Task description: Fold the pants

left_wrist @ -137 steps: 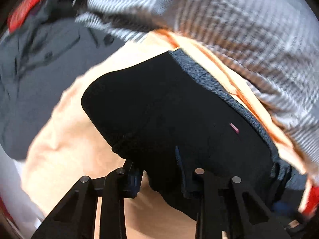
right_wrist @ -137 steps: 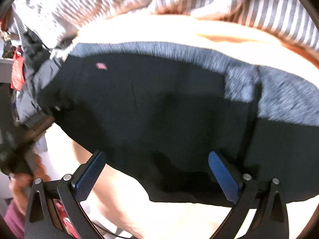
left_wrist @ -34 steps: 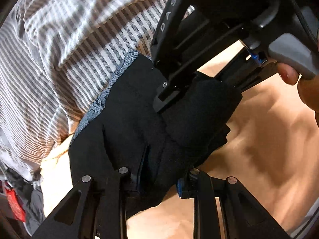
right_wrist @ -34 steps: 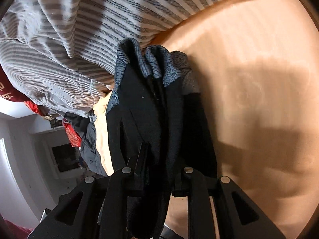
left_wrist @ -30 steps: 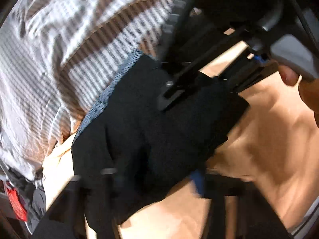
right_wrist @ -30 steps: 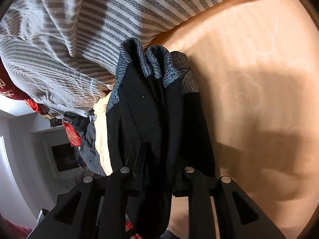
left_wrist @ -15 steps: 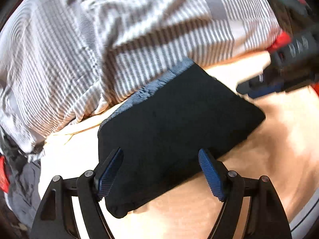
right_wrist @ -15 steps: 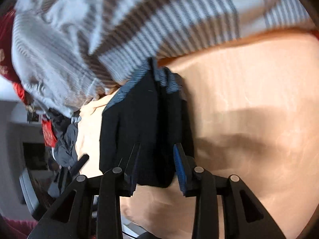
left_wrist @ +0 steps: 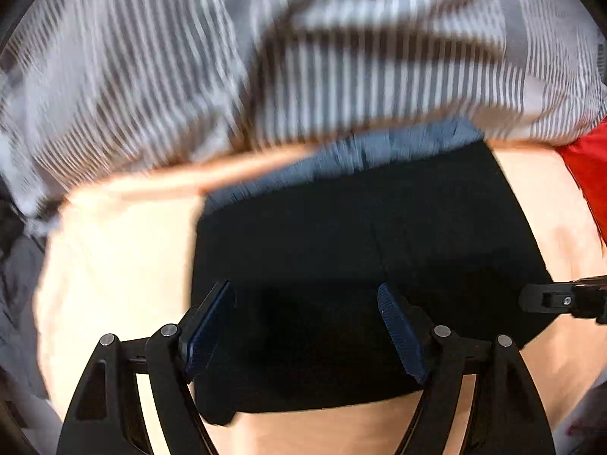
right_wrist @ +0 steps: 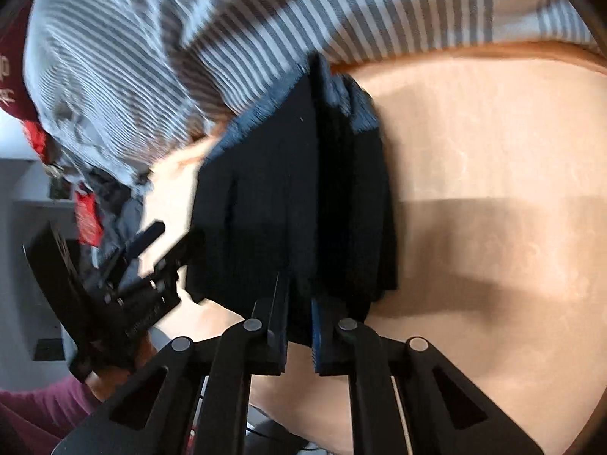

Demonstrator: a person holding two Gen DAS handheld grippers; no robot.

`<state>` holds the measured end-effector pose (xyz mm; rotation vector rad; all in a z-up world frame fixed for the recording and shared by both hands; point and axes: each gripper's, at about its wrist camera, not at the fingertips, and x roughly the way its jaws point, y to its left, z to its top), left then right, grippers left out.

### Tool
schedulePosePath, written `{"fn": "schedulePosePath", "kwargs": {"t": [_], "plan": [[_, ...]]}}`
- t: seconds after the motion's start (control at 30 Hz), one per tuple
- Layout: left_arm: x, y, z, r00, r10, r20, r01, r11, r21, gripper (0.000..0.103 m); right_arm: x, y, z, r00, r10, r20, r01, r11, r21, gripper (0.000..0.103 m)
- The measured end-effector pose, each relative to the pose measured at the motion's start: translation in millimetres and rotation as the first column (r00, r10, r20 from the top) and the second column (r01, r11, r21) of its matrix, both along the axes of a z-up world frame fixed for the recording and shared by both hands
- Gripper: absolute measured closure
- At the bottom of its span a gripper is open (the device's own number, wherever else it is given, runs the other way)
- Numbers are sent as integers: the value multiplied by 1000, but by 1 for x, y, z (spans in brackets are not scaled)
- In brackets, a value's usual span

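the folded black pants (left_wrist: 360,235) lie on the peach sheet (left_wrist: 114,258), waistband against the striped duvet (left_wrist: 265,57). the left gripper (left_wrist: 305,326) hovers over them, fingers spread, grasping nothing. the right gripper (right_wrist: 297,326) is closing, its pads pinching the pants' near edge.

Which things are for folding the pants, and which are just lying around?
For the job:
- black pants
- left gripper, open above them
- right gripper, jaws closing with the pants' edge between them

Just lying about:
- striped blanket
- red cloth
- grey clothes
- peach sheet, only the surface underneath
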<state>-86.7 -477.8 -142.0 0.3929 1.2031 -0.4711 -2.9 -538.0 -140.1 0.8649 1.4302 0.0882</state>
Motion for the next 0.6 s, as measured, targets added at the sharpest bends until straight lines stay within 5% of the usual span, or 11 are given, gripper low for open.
{"fn": "schedulePosePath", "kwargs": {"t": [0.07,0.33,0.6], "plan": [[-3,-1,-16,998,11,-60,-10,1000,17,24,-6,0,-12,1000,-7,-22,7,1000,-6,93],[0,0,-21,997,7,-77,-7,1000,-2,21,-32,-16,-19,985,-146,-90,148,989,20,82],[-4,-1,-22,998,4,-59,-4,1000,-2,21,-6,-9,23,994,-112,-12,109,983,-146,82]]}}
